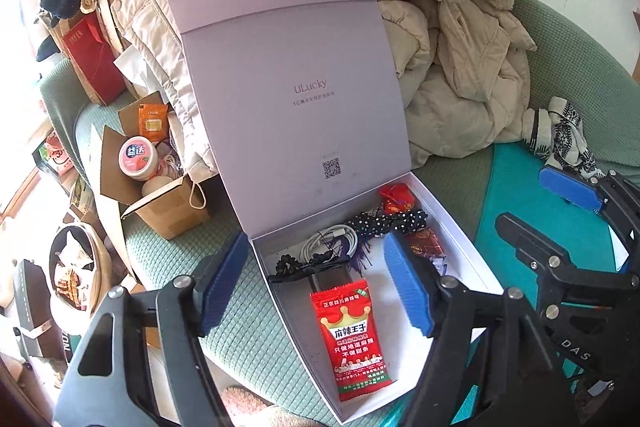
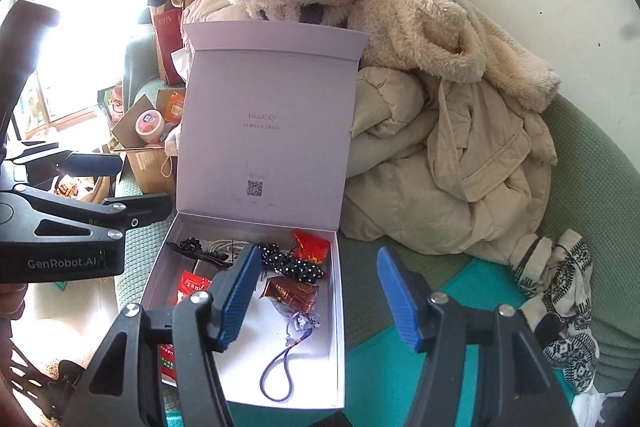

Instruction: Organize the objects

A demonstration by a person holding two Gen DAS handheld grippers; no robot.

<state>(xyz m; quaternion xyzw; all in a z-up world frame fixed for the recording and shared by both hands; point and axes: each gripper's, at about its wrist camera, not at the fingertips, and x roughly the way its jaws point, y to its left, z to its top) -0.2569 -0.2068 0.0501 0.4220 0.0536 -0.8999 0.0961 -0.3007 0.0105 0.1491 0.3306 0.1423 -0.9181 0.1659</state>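
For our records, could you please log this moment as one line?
left gripper: open, empty | right gripper: open, empty | white box: lid up | red snack packet: inside box

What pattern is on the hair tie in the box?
Black with white polka dots; clearest in the left wrist view.

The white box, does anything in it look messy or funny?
Yes. In the white box things lie jumbled: a white cable tangled with black cords at the back, a dotted band across them, a purple strap loose. The red snack packet lies askew.
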